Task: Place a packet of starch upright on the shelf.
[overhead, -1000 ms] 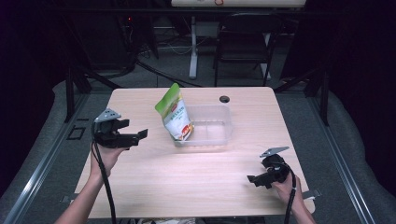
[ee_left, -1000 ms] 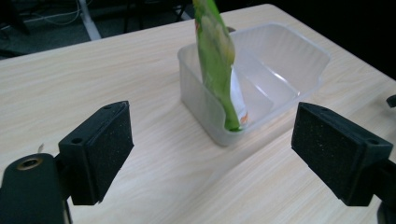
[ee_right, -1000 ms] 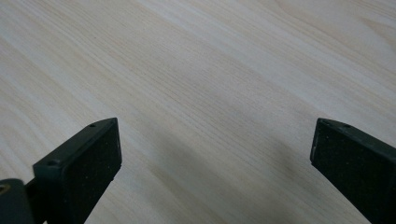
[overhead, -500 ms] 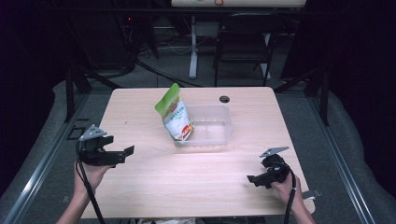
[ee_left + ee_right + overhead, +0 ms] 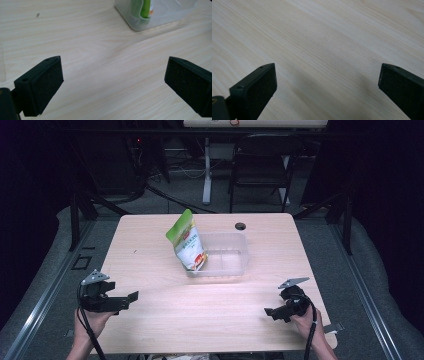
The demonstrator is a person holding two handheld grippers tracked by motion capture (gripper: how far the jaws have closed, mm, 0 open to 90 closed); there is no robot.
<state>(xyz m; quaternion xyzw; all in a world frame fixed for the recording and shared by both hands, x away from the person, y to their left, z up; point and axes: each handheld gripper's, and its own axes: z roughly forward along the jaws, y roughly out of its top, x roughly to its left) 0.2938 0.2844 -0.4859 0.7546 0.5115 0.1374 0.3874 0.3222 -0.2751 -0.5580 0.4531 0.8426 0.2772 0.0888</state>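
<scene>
A green and white pouch (image 5: 187,242) leans tilted at the left end of a clear plastic container (image 5: 235,265) in the middle of the table. My left gripper (image 5: 131,297) hovers low over the near left corner, well apart from the container. Its jaws have just been opening and stand open with nothing between them. In the left gripper view (image 5: 113,75) the container (image 5: 160,17) and the pouch (image 5: 146,7) sit far ahead at the upper right. My right gripper (image 5: 272,312) rests open near the front right edge; between its jaws (image 5: 325,75) lies bare wood.
The light wooden table (image 5: 150,245) has a small black round spot (image 5: 240,226) behind the container. A dark chair (image 5: 260,165) and a stand's legs are on the floor beyond the far edge.
My left gripper has moved down and toward the near left corner of the table, away from the pouch. The right gripper, pouch and container have not moved.
</scene>
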